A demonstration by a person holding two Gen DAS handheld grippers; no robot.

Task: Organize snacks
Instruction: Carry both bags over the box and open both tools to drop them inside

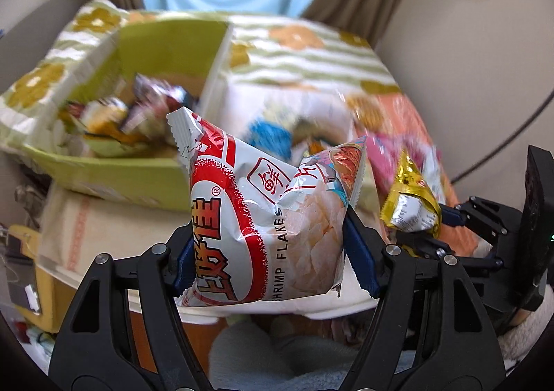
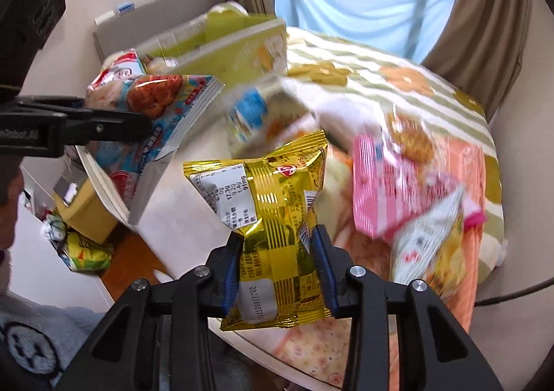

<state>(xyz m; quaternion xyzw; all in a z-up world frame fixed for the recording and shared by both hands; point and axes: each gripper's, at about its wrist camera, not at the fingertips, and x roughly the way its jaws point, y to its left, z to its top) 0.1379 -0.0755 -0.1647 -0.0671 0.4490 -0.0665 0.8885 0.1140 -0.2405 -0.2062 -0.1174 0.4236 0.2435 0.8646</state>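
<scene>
Here: shrimp flakes bag (image 1: pixel 266 228) upright in left claw (image 1: pixel 277 252).

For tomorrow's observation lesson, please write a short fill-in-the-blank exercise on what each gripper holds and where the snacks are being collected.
1. The left gripper is shut on a white and red bag labelled ____ flakes.
2. The right gripper is shut on a snack packet whose foil colour is ____.
3. Several snacks already lie inside the open ____ box.

Missing words: shrimp; gold; green
</scene>
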